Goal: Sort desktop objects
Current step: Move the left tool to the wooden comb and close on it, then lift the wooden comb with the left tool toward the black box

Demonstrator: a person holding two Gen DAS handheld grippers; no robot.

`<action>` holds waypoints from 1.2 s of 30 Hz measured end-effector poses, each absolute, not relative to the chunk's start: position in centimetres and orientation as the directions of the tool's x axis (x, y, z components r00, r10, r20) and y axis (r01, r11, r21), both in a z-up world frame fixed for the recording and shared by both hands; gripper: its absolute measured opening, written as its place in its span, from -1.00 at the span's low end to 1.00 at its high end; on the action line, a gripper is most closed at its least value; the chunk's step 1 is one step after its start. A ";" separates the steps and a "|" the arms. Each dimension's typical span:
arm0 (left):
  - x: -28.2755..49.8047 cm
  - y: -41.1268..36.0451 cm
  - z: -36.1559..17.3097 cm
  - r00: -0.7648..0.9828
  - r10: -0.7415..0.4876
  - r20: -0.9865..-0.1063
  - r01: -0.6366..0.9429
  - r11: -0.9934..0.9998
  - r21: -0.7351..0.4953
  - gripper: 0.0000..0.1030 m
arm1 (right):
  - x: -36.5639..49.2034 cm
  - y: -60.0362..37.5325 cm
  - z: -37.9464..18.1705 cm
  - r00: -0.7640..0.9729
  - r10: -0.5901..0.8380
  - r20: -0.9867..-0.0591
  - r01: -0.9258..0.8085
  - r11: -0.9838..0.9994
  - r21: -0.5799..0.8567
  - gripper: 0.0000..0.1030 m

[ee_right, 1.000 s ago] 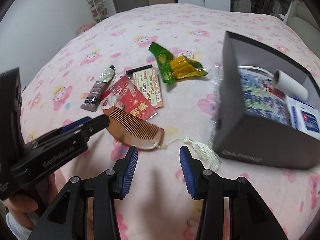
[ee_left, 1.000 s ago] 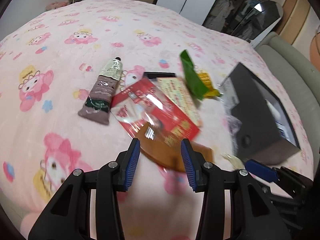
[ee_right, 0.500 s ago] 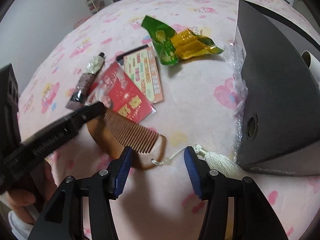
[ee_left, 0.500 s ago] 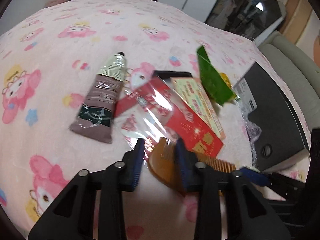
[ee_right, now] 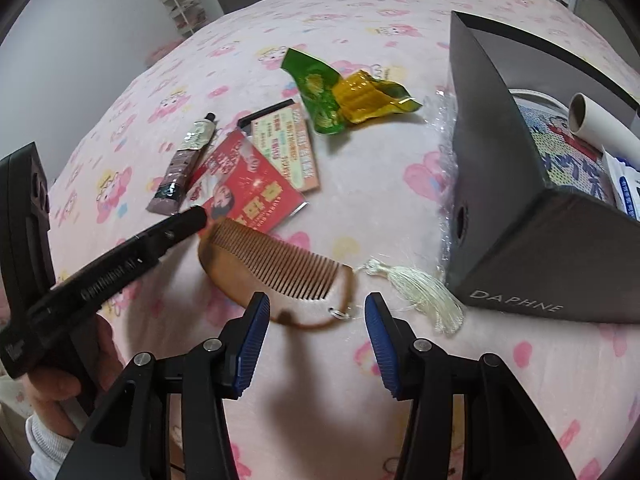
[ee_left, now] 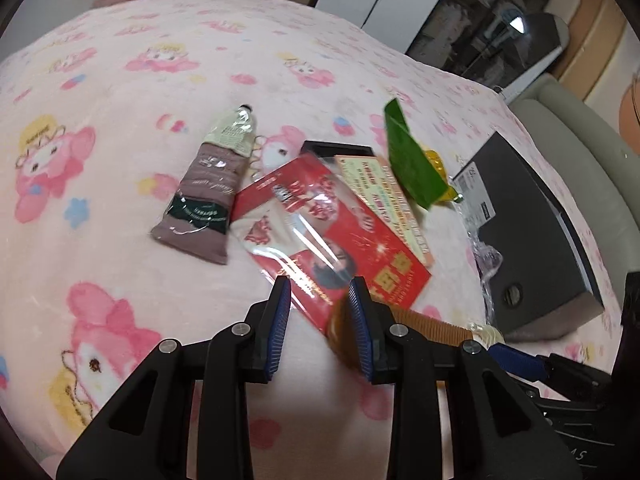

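A pink cartoon-print blanket (ee_right: 360,208) covers a bed in a room with cupboards behind, and the things to be sorted lie spread on it beside an open dark grey box (ee_right: 516,216). The left claw (ee_left: 320,322) hangs low over the blunt end of the wooden comb (ee_right: 276,264), its jaws parted, the left-hand one over the red packet (ee_left: 340,236), the other at the comb's edge, nothing pinched. The right claw (ee_right: 316,336) is spread wide and empty, just short of the comb's tasselled end. My judgement is that the comb is the piece in hand. Whether the left claw is about to grip it or has just let go, one moment cannot settle. Moving it would need the jaws square across the comb's spine, clear of the slippery packet film, and the cream tassel (ee_right: 416,292) carried clear of the box wall. Counted on the blanket: one comb, one brown tube (ee_left: 212,188), one red packet, one orange card (ee_right: 288,144) over a dark flat item, one green-and-yellow wrapper (ee_right: 344,92). The box holds one paper roll (ee_right: 600,120) and some printed packs I cannot count.
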State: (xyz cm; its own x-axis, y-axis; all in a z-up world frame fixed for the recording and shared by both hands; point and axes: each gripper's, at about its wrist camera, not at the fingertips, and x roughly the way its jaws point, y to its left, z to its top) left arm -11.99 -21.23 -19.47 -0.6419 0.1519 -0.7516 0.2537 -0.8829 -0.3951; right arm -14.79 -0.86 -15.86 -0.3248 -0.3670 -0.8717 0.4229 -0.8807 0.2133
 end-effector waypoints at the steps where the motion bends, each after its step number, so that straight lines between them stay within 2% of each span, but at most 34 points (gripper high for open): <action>1: -12.2 -21.1 -19.8 -0.634 0.165 -0.756 0.247 -0.883 -0.400 -0.43 | -14.9 -0.9 -16.0 -0.326 -0.360 -0.874 0.418 -0.884 0.209 -0.10; 5: -12.7 -19.8 -20.2 -0.614 0.236 -0.753 0.185 -0.885 -0.427 -0.43 | -15.9 -1.1 -17.4 -0.328 -0.327 -0.886 0.393 -0.900 0.187 -0.05; 11: -11.7 -18.0 -19.9 -0.598 0.258 -0.759 0.148 -0.895 -0.421 -0.40 | -16.0 -0.4 -17.1 -0.309 -0.414 -0.856 0.400 -0.873 0.278 -0.14; 21: -8.3 -13.9 -19.2 -0.577 0.322 -0.750 0.065 -0.898 -0.435 -0.40 | -13.1 3.3 -16.6 -0.301 -0.376 -0.876 0.397 -0.885 0.243 -0.14; 25: -8.5 -13.8 -19.5 -0.576 0.287 -0.765 0.089 -0.909 -0.407 -0.25 | -12.6 4.9 -16.3 -0.323 -0.365 -0.873 0.364 -0.900 0.241 -0.12; 28: -9.2 -14.2 -20.7 -0.537 0.291 -0.792 0.112 -0.906 -0.409 -0.25 | -12.9 4.9 -17.2 -0.309 -0.352 -0.883 0.347 -0.907 0.240 -0.11; 32: -8.5 -13.8 -20.1 -0.559 0.267 -0.785 0.100 -0.918 -0.384 -0.28 | -12.7 4.6 -18.2 -0.274 -0.392 -0.878 0.347 -0.892 0.289 -0.10; 33: -8.3 -13.7 -19.9 -0.566 0.261 -0.782 0.097 -0.921 -0.377 -0.34 | -12.5 4.4 -18.1 -0.269 -0.412 -0.871 0.358 -0.882 0.307 -0.13; 36: -7.7 -13.3 -19.3 -0.587 0.242 -0.773 0.086 -0.930 -0.356 -0.36 | -12.1 4.1 -16.7 -0.288 -0.424 -0.859 0.398 -0.869 0.296 -0.27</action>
State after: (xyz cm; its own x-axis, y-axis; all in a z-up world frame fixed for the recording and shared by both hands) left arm -7.66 -13.28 -19.27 -0.5867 0.2418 -0.7729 0.0863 -0.9303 -0.3565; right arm -12.10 4.15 -16.66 -0.2877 -0.4240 -0.8588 0.3978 -0.8686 0.2956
